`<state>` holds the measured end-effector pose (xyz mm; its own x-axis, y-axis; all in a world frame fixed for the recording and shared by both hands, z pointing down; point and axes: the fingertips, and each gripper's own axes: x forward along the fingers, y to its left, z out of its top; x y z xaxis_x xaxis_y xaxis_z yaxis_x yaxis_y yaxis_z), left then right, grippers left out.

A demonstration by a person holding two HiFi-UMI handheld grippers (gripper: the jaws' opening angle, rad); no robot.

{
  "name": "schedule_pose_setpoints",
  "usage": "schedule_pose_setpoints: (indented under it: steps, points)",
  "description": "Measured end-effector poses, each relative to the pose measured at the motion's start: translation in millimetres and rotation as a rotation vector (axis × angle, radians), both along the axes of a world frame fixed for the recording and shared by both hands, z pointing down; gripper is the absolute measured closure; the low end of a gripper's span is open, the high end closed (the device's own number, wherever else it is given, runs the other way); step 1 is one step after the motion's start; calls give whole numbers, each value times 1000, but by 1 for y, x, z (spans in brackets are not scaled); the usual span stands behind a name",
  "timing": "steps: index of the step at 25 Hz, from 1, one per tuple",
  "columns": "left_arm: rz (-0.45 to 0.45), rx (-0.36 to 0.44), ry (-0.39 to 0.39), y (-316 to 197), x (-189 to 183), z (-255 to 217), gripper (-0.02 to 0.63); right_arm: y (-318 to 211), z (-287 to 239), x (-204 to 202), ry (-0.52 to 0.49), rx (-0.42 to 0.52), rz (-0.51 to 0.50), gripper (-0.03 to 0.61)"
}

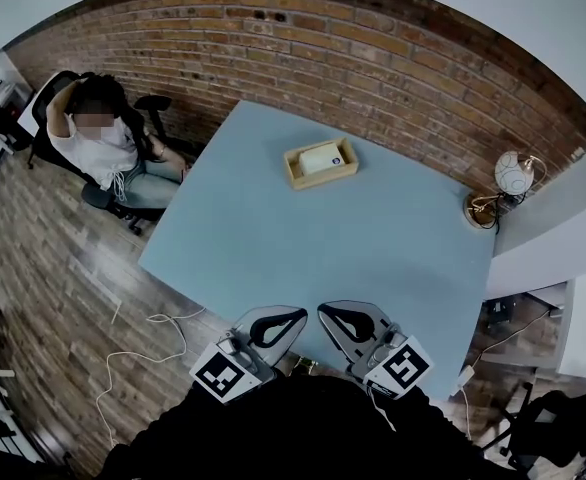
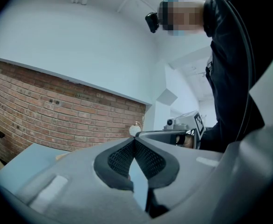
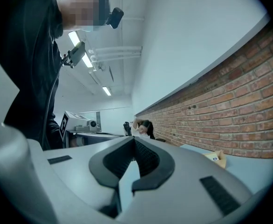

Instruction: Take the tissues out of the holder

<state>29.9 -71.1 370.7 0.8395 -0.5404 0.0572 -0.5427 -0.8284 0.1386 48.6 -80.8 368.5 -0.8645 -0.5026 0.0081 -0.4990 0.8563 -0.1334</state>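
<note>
The wooden holder (image 1: 345, 173) sits on the far half of the pale blue table (image 1: 303, 258), with a white tissue pack (image 1: 320, 157) lying in it. In the right gripper view the holder (image 3: 216, 158) shows small at the right, past the jaws. Both grippers hover at the table's near edge, far from the holder. My left gripper (image 1: 295, 315) is shut and holds nothing; its tips meet in the left gripper view (image 2: 134, 141). My right gripper (image 1: 328, 311) is also shut and empty, with its tips touching (image 3: 134, 140). Each gripper shows in the other's view.
A person sits in an office chair (image 1: 101, 133) at the table's far left corner. A globe lamp (image 1: 513, 173) stands at the table's right corner by the brick wall (image 1: 373, 58). White cables (image 1: 138, 343) lie on the wooden floor to the left.
</note>
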Motion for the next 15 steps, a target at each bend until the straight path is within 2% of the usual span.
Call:
schedule_pose_setpoints:
  steps: [15]
  points:
    - [23, 1, -19, -29, 7, 8, 620, -33, 10, 17, 2, -36, 90, 574]
